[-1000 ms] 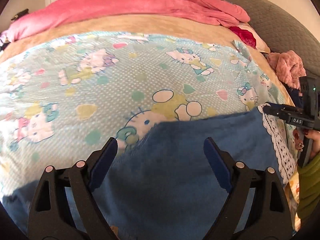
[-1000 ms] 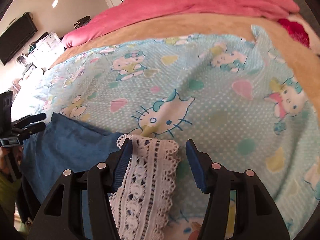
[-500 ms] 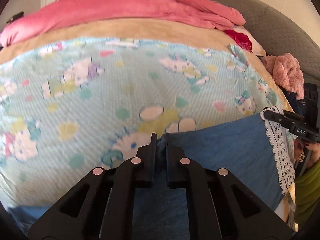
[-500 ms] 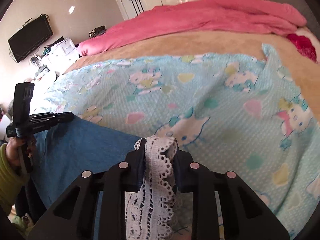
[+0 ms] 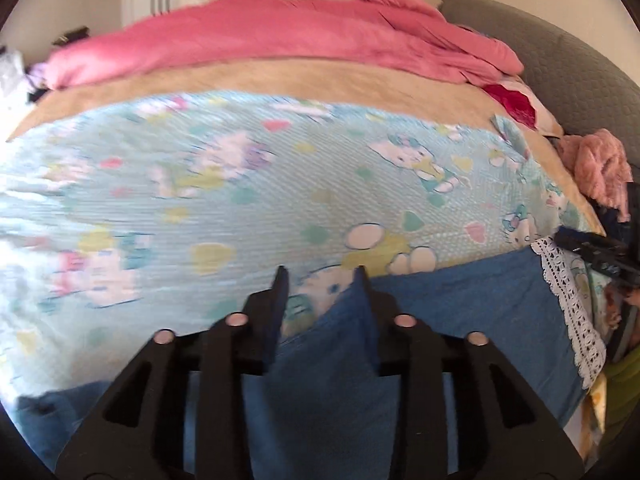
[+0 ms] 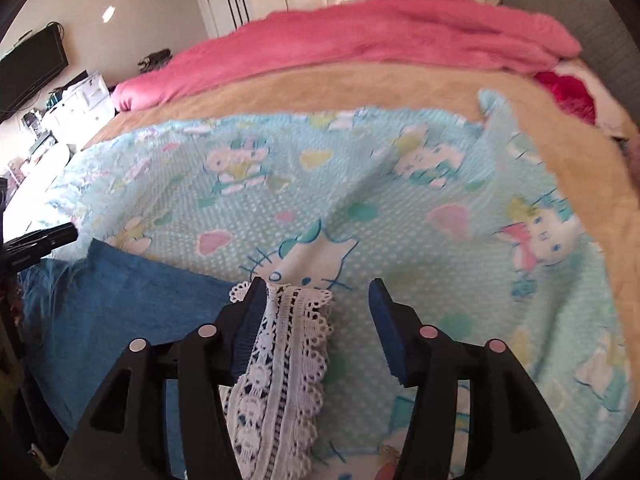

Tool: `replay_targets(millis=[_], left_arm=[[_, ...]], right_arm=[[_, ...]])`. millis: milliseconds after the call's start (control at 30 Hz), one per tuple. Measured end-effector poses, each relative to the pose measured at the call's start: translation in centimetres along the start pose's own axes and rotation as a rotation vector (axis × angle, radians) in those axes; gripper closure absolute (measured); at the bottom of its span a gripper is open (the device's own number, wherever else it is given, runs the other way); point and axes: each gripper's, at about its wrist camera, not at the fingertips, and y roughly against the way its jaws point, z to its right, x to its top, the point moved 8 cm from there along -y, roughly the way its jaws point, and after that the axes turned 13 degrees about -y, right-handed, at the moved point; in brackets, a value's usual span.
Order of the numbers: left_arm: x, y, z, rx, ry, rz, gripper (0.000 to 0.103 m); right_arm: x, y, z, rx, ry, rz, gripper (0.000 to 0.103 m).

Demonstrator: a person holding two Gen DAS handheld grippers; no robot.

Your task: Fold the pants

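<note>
Blue pants (image 5: pixel 460 312) lie spread flat along the near edge of the bed, on a pale blue cartoon-cat print sheet (image 5: pixel 248 184). White lace trim (image 6: pixel 284 364) runs along one end of the pants; in the left wrist view the same trim (image 5: pixel 568 300) sits at the far right of the blue cloth. Left tongs (image 5: pixel 320 276): released, fingers parted, a raised peak of blue cloth standing between them and against the right-hand finger; whether that finger touches the cloth cannot be told. Right tongs (image 6: pixel 316 284): released, fingers set wide apart. Lace trim lies bunched just beside the left-hand finger (image 6: pixel 250 316) and touches it; the other finger hangs over bare sheet, well apart from the lace. In the right wrist view the left tongs (image 6: pixel 40 240) show at the far left edge, near a corner of the pants (image 6: pixel 120 292). Behind the printed sheet: a tan blanket (image 6: pixel 360 88), then a pink duvet (image 6: pixel 360 36) heaped across the far side. Grey headboard (image 5: pixel 572 64) at right. Left wrist view is motion-blurred on its left half.
</note>
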Motion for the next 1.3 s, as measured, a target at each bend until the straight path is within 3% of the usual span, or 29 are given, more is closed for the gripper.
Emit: replay_targets(millis=[67, 133, 200, 267, 467, 533, 800, 933, 1033, 1100, 1167, 1300], left_arm=[[-0.8, 2.0, -0.5, 0.035, -0.017, 0.002, 0.057], [-2.1, 4.2, -1.0, 0.079, -0.035, -0.002, 0.049], [-3.5, 5.8, -1.1, 0.084, -0.025, 0.005, 0.035], [-4.9, 6.9, -1.1, 0.091, -0.022, 0.006, 0.032], [-8.2, 8.5, 0.1, 0.117, -0.062, -0.019, 0.011], [-9.0, 9.0, 0.3, 0.123, -0.061, -0.02, 0.01], [-11.8, 9.1, -0.7, 0.18, -0.036, -0.062, 0.01], [-14.3, 8.3, -3.2, 0.247, 0.016, -0.138, 0.01], [-15.7, 8.1, -4.5, 0.202, 0.092, -0.117, 0.01], [-15.8, 8.2, -4.5, 0.198, 0.089, -0.102, 0.01], [-15.9, 7.9, -4.4, 0.198, 0.081, -0.103, 0.01], [-15.8, 8.1, -4.5, 0.175, 0.091, -0.075, 0.01]], right_arm=[[-0.3, 2.3, -0.7, 0.015, 0.013, 0.053, 0.045], [-1.4, 4.2, -1.9, 0.034, 0.037, 0.081, 0.026], [-2.7, 5.3, -3.4, 0.055, 0.068, 0.099, 0.026], [-4.4, 6.1, -5.2, 0.061, 0.107, 0.102, 0.026], [-8.2, 6.7, -9.4, 0.059, 0.195, 0.079, 0.026], [-9.3, 6.6, -10.6, 0.031, 0.24, 0.083, 0.009], [-12.3, 5.3, -14.0, 0.045, 0.295, 0.011, 0.009], [-13.2, 3.8, -11.5, -0.064, 0.259, -0.066, 0.009], [-13.9, 3.2, -7.9, -0.189, 0.225, -0.088, 0.009], [-14.4, 3.5, -6.7, -0.133, 0.161, -0.099, 0.009], [-14.5, 3.8, -6.1, -0.166, 0.168, -0.087, 0.009], [-14.5, 3.6, -5.9, -0.143, 0.127, -0.089, 0.009]])
